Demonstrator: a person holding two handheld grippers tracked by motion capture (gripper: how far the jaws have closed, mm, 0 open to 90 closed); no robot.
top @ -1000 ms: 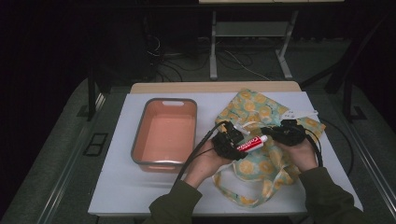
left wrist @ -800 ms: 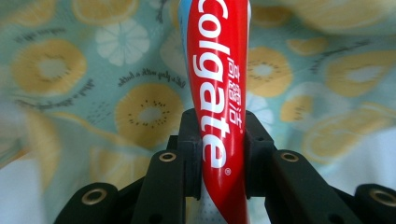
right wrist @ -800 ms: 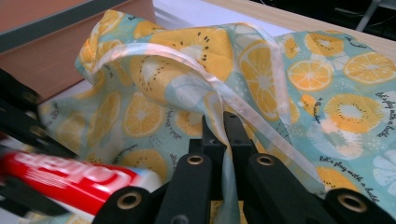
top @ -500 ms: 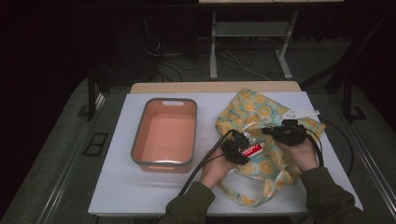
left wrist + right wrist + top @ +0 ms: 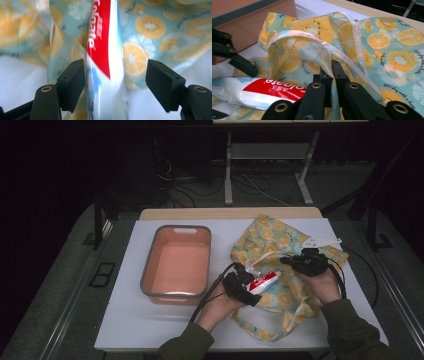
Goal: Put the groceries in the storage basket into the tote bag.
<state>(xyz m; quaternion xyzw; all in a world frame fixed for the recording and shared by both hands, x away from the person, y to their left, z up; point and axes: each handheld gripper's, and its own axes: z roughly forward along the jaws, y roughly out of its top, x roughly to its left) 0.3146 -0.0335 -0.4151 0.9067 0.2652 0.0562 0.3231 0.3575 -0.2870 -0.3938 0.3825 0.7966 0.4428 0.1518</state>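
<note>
A white table point(image 5: 150, 335) takes up most of the high view, with dark floor and cables behind it. On its left half sits a salmon-pink bin point(image 5: 177, 264) with a grey rim, nothing in it. To the right lies a crumpled fabric bag point(image 5: 280, 240) printed with orange and lemon slices on pale blue, a ribbon-like trim running round its mouth.

A person's two forearms in olive sleeves reach in from the near edge. The right gripper point(image 5: 331, 67) has its jaws pressed together on a fold of the bag's edge, lifting the cloth so the mouth gapes; in the right gripper view the fabric is pinched tight between the black jaws.

The left gripper point(image 5: 115, 77) sits at the bag's near-left edge. Its jaws have just been opening and now stand apart, with a red, white and blue toothpaste tube point(image 5: 105, 57) lying between them. The left jaw looks very close to the tube, though motion blur makes contact hard to judge; the right jaw is clearly apart from it. In the high view the tube point(image 5: 263, 281) lies on the bag's fabric, pointing toward the opening.

This appears to be the step of letting the tube go at the bag's mouth. The next move likely calls for drawing the left gripper back without dragging the tube, while the right keeps the mouth held up.
</note>
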